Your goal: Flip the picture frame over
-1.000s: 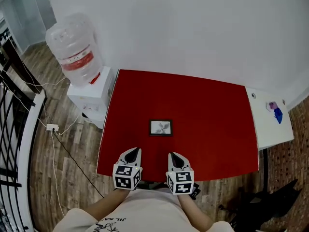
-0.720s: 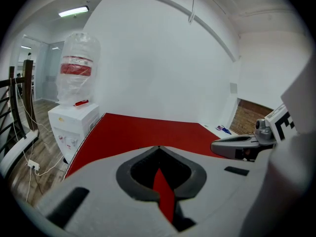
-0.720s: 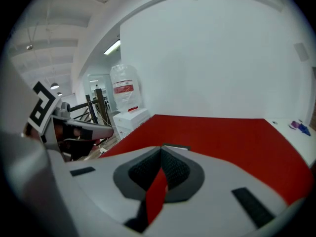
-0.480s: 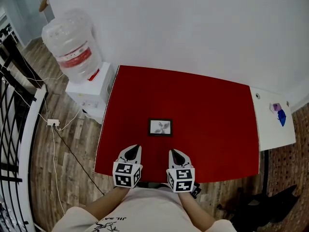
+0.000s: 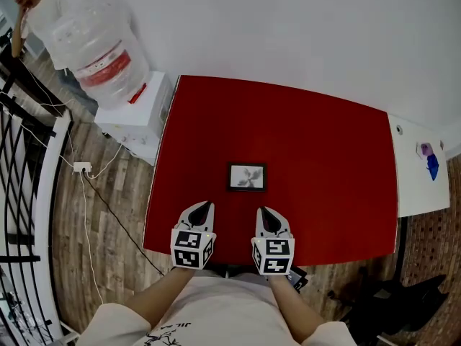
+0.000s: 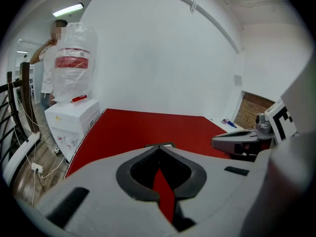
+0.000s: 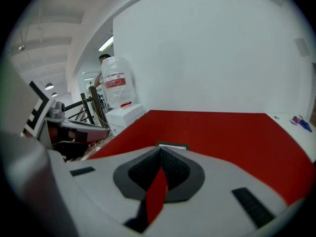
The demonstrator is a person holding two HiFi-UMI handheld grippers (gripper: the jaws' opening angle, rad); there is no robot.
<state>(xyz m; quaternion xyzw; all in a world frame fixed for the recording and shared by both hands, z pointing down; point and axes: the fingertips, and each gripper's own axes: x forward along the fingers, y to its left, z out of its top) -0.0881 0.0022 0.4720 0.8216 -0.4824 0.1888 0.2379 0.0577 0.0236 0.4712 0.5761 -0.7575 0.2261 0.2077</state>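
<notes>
Head view with both gripper views. The picture frame (image 5: 247, 177) lay flat and picture side up on the red table (image 5: 324, 135), about midway along the table's width and nearer its front edge than its back edge. The left gripper (image 5: 202, 206) and the right gripper (image 5: 266, 212) hung side by side over the table's front edge, both short of the frame and touching nothing. Each had its jaws closed together and empty, and only red tabletop showed through the slot behind the tips.

Handling, as judged: the frame appeared small and thin with a dark border, so it was probably light and stiff, and would turn as one rigid piece without sagging. Its front may have been glazed; if so, that face would be slippery and liable to crack if dropped on the table. It sat flush on the tabletop and offered little edge to catch. The jaws would have to open first. The soundest hold seemed to be on the border, by pinching the side facing the table's front edge or two opposite sides, never the pictured face.
</notes>
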